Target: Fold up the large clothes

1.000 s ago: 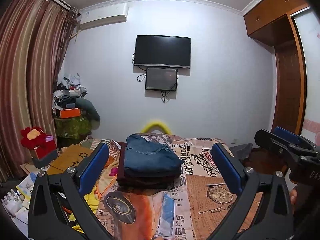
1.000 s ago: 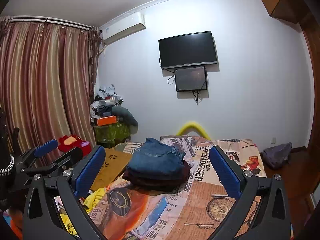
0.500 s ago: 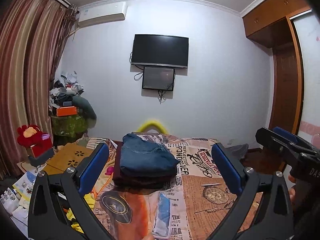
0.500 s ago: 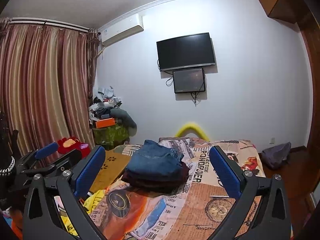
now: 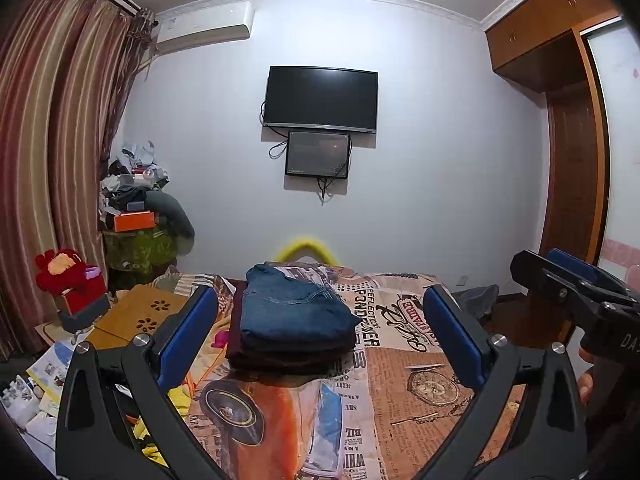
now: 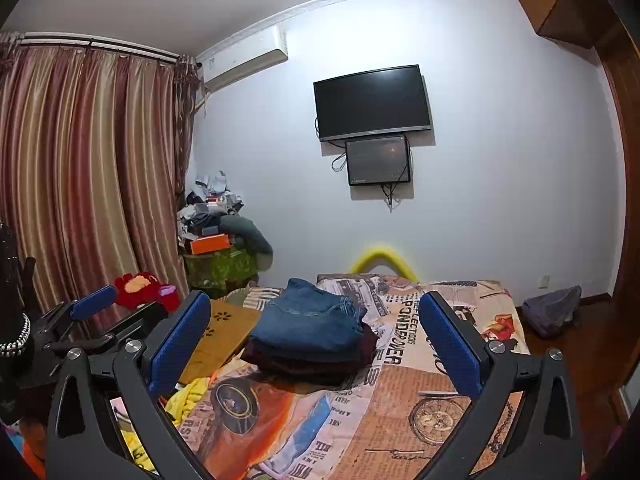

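Both grippers are up off the bed (image 5: 400, 392), aimed at the far wall, nothing in them. L gripper (image 5: 320, 340): jaws spread wide, released. R gripper (image 6: 316, 344): same, wide apart, empty; its side profile also shows at 3 o'clock in the left view.

Folded stack (image 5: 292, 320) sits mid-bed at 12 o'clock from both grippers, well apart from the fingers. Jeans (image 6: 308, 320) on top, dark maroon garment (image 6: 304, 364) under, edges roughly squared. Looks like this pile is done; prob next garment comes from the yellow cloth (image 6: 188, 396) heap at 7–8 o'clock off the bed edge, but can't tell for sure.

Risks, imo:
- Reaching for the next item w/ the L gripper could brush the stack's near corner and skew it, since the pile sits between the two grippers' lines.
- Dragging new cloth over the printed cover may bunch it and tip the pile.
- Wooden board (image 5: 136, 316) at 10 o'clock is just beside the stack; a shove could slide clothes onto it.
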Demonstrator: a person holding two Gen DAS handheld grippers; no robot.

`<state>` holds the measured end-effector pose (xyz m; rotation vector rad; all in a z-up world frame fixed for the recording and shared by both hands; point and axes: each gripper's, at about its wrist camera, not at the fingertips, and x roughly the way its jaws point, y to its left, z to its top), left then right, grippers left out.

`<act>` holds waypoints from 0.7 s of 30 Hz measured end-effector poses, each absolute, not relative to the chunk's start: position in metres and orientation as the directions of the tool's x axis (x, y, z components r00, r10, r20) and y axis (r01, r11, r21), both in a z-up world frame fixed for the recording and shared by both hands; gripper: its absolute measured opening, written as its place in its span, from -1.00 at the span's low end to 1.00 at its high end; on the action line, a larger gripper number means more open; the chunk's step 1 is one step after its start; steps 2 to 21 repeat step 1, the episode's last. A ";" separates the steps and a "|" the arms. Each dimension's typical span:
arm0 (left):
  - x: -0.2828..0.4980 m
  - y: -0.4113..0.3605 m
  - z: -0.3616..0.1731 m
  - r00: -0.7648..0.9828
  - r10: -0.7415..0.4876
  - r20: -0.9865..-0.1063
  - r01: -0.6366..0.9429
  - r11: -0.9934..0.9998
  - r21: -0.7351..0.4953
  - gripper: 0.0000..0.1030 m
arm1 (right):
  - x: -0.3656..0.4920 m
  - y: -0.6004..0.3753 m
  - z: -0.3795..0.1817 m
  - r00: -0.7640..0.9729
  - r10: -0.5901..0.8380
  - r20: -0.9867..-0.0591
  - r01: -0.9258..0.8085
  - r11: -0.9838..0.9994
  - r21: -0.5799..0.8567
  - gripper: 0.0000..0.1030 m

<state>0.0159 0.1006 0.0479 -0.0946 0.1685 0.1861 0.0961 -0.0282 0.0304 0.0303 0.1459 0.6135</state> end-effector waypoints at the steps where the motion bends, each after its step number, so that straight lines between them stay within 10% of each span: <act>1: 0.016 0.102 0.048 0.968 0.178 -0.176 -0.194 0.978 -0.079 0.99 | 0.097 -0.028 0.030 0.807 0.576 -0.130 -0.572 0.817 0.071 1.00; 21: 0.016 0.102 0.048 0.968 0.178 -0.176 -0.194 0.978 -0.079 0.99 | 0.097 -0.028 0.030 0.807 0.576 -0.130 -0.572 0.817 0.071 1.00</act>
